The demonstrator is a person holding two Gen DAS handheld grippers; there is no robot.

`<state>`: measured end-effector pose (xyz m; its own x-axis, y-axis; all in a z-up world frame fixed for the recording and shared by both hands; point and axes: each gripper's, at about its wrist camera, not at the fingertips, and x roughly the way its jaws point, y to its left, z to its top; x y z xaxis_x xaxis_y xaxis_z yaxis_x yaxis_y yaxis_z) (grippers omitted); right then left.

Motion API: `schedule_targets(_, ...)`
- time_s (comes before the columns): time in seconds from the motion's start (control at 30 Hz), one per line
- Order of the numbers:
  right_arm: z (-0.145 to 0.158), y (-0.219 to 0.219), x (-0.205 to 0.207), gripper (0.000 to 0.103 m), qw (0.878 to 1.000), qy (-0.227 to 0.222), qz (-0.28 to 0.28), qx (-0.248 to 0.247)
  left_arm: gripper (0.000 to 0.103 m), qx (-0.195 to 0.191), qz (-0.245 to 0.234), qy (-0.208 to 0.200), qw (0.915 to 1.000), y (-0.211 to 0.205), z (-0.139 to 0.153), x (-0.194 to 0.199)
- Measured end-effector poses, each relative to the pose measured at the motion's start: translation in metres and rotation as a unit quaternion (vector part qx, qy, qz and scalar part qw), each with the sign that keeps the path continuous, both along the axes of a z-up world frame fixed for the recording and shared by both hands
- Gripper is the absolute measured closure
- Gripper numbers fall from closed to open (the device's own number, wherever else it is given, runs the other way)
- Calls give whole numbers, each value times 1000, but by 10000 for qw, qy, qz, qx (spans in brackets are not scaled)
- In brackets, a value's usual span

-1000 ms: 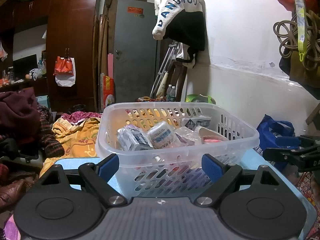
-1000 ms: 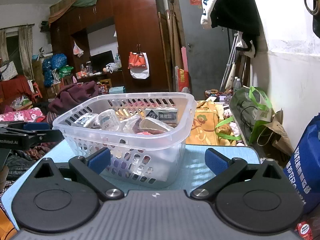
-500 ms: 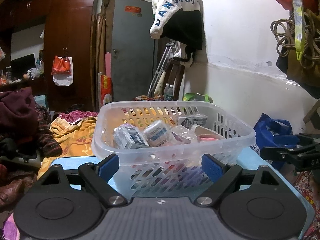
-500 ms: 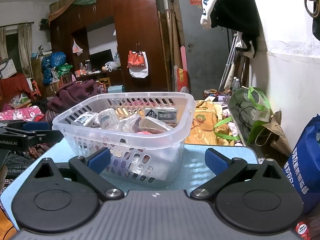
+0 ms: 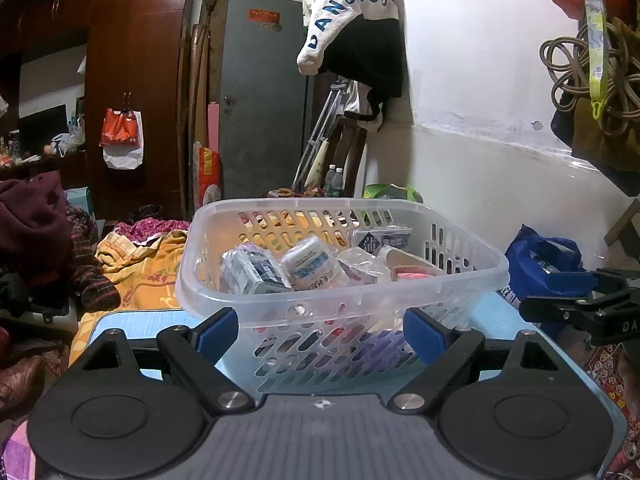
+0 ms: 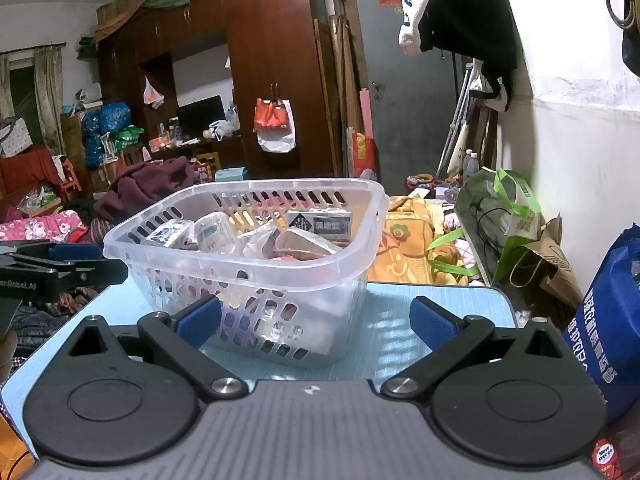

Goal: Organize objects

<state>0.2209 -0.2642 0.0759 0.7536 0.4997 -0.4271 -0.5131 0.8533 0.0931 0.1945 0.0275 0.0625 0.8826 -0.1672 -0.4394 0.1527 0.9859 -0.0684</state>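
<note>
Here's the room: a dark wardrobe fills the far wall, a grey door stands beside it, and a white-and-black garment hangs on the white wall at the right. A red-and-white bag dangles from the wardrobe front. Clothes lie piled at the far left, a yellow blanket spreads beyond the counter, and a blue bag sits at the near right.

Down to the light-blue counter, and on it stands the clear plastic basket, upright, its slotted walls showing through. Inside it is a jumble of small wrapped packets: a dark blue-and-white packet on the left, a white one with blue print touching it, a dark box with white characters propped against the far wall, and something pink at the right. The lower layers are too blurred to name.

Now the tools. The left gripper sits just near of the basket, jaws released and spread wide, blue pads either side of the basket's near wall, with nothing gripped. The right gripper faces the basket's right corner, jaws likewise spread and holding nothing; the left pad overlaps the basket wall in view, and whether it touches I cannot tell. Each gripper shows at the edge of the other's view, one either side of the basket.
</note>
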Motion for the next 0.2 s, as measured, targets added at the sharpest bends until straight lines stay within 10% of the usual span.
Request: schedule_targets(0.2, -2, -1, 1, 0, 10000, 33, -2, -15, 11, 62, -26, -142, 9999, -3, 1, -4)
